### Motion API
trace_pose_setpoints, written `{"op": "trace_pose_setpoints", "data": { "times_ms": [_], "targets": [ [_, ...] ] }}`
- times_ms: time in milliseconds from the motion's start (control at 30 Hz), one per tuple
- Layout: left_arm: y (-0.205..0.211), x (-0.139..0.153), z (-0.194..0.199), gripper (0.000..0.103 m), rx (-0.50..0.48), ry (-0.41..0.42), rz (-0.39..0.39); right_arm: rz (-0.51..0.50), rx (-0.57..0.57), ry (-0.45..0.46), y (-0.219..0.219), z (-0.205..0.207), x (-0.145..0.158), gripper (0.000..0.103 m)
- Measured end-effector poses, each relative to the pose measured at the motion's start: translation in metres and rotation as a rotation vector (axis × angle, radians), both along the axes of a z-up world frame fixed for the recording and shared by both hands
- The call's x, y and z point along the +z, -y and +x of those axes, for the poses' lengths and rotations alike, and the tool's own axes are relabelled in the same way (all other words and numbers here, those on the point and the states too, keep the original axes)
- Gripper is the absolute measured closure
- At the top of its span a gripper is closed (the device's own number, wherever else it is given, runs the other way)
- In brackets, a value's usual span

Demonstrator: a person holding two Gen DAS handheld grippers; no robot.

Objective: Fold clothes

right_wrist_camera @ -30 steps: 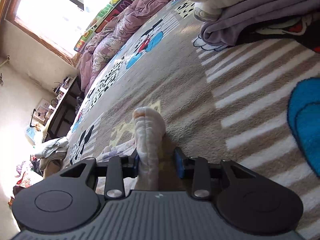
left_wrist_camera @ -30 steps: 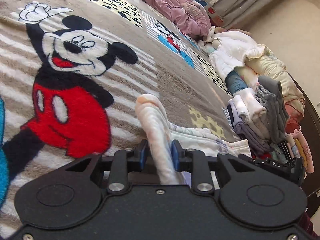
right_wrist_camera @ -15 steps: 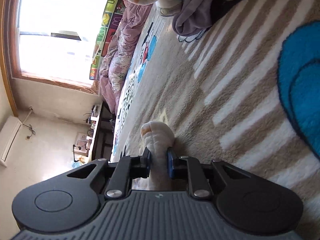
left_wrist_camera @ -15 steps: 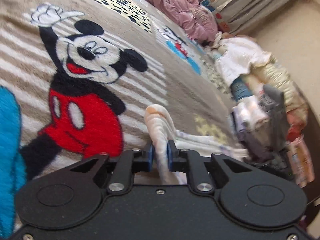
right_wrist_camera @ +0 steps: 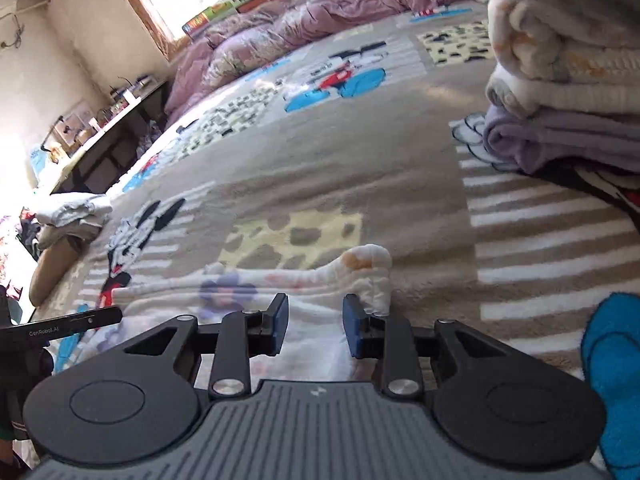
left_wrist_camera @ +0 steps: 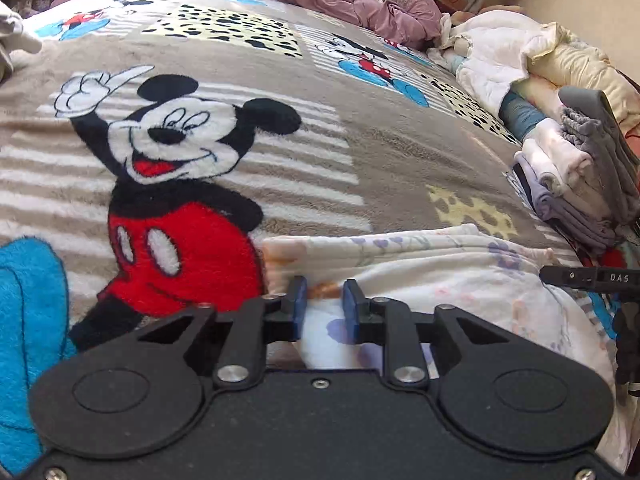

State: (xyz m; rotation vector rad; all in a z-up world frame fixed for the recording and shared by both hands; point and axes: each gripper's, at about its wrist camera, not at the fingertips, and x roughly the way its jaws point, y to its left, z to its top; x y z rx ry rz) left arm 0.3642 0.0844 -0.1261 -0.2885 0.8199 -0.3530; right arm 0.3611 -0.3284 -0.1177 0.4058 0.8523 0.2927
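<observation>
Found the left tongs (left_wrist_camera: 325, 306) at 6 o'clock in the left view, set narrow and closing. Saw flowered cloth in the gap, with neither pad pressing on it, so nothing held.

Traced the garment (left_wrist_camera: 420, 264) lying flat on the blanket (left_wrist_camera: 360, 152), spread from 6 o'clock out toward 4 o'clock. Noted a pile of folded clothes (left_wrist_camera: 580, 184) at 3 o'clock, apart from it.

Found the right tongs (right_wrist_camera: 314, 320) at 6 o'clock in the right view, also narrow but opening. Saw cloth under the gap, with the pads clear of it. Saw the same garment running from there toward 8 o'clock, its rolled end (right_wrist_camera: 368, 264) puckered up just beside the right-hand pad at 5 o'clock.

Judged the garment light, thin and limp. Expected it to sag and bunch wherever unsupported, and to drag a little on the fleecy blanket instead of sliding. Saw no risk of breakage.

Judged the two outer corners of the near edge the best places to pinch, catching all the layers together. Reckoned a single layer would pull the fold apart.
</observation>
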Motion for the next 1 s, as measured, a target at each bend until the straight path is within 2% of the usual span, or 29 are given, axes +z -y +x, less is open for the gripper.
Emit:
{"op": "trace_pose_setpoints", "data": {
  "times_ms": [67, 133, 200, 233, 333, 433, 500, 567, 600, 633, 733, 800, 833, 967, 1000],
  "targets": [
    [-0.005, 0.003, 0.002, 0.086, -0.002, -0.013, -0.014, 0.071, -0.03, 0.005, 0.013, -0.009, -0.007, 0.099],
    [-0.005, 0.004, -0.001, 0.086, -0.001, -0.007, -0.015, 0.131, -0.063, -0.005, 0.023, -0.015, -0.01, 0.1],
    [-0.005, 0.014, -0.009, 0.085, 0.003, 0.018, -0.022, 0.136, -0.073, 0.017, 0.024, -0.026, -0.004, 0.099],
    [-0.004, 0.022, -0.014, 0.079, 0.0, 0.042, -0.006, 0.121, -0.069, 0.035, 0.022, -0.031, 0.003, 0.089],
    [0.005, 0.049, -0.037, 0.078, -0.035, 0.123, 0.062, 0.081, -0.014, 0.117, 0.007, -0.06, 0.031, 0.088],
    [0.019, 0.067, -0.068, 0.078, -0.099, 0.167, 0.13, 0.032, 0.064, 0.154, -0.011, -0.091, 0.046, 0.088],
    [0.026, 0.063, -0.089, 0.076, -0.142, 0.143, 0.159, -0.018, 0.102, 0.151, -0.021, -0.109, 0.045, 0.088],
    [0.034, 0.049, -0.101, 0.074, -0.157, 0.102, 0.216, -0.014, 0.074, 0.094, -0.014, -0.11, 0.022, 0.089],
    [0.037, 0.034, -0.103, 0.074, -0.147, 0.085, 0.262, -0.009, 0.057, 0.063, -0.01, -0.109, 0.009, 0.091],
    [0.039, 0.017, -0.105, 0.072, -0.132, 0.072, 0.305, -0.003, 0.039, 0.032, -0.006, -0.109, -0.004, 0.102],
    [0.03, 0.016, -0.108, 0.07, -0.078, 0.084, 0.259, 0.094, -0.018, 0.016, 0.006, -0.111, -0.011, 0.103],
    [0.024, 0.028, -0.12, 0.07, -0.038, 0.1, 0.235, 0.071, -0.023, 0.064, 0.004, -0.124, 0.001, 0.101],
    [0.021, 0.033, -0.127, 0.07, -0.019, 0.109, 0.223, 0.052, -0.023, 0.091, 0.003, -0.131, 0.008, 0.092],
    [0.027, 0.044, -0.156, 0.07, -0.014, 0.141, 0.242, 0.0, 0.017, 0.192, -0.011, -0.167, 0.027, 0.091],
    [0.03, 0.039, -0.157, 0.07, -0.018, 0.122, 0.251, -0.029, 0.032, 0.191, -0.015, -0.17, 0.026, 0.092]
  ]
}}
